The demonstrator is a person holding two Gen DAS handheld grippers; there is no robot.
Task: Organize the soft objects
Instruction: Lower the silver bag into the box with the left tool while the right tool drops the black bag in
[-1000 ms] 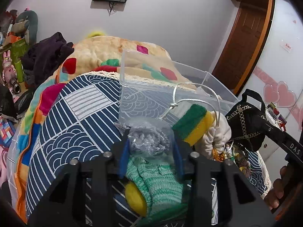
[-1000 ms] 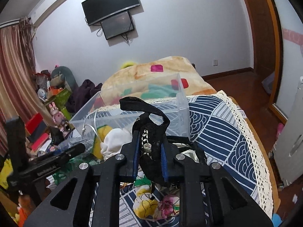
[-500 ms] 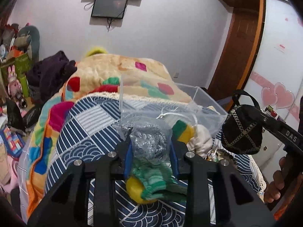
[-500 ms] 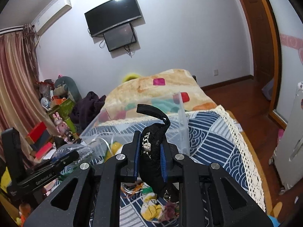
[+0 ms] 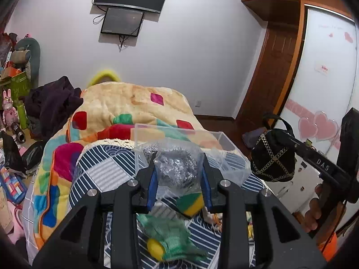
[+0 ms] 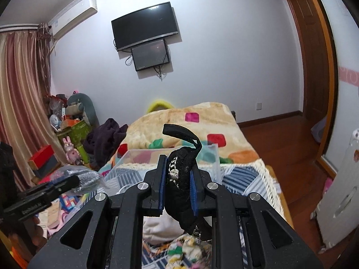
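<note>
My left gripper is shut on a clear plastic bag of steel wool and holds it above the bed. My right gripper is shut on a black pouch with gold chain trim; the pouch also shows in the left wrist view, raised at the right. A clear plastic bin stands on the blue patterned bedcover just beyond both grippers. Below them lie a green knitted glove, a green-yellow sponge and a white soft item.
A flowered blanket is heaped behind the bin. Dark clothes and toys are piled at the left. A wooden door and white wardrobe stand at the right. The bed's lace edge drops to wood floor.
Both grippers have risen from the pile on the bed, carrying the steel wool bag and the black pouch upward. The glove, sponge and white item stay below.
</note>
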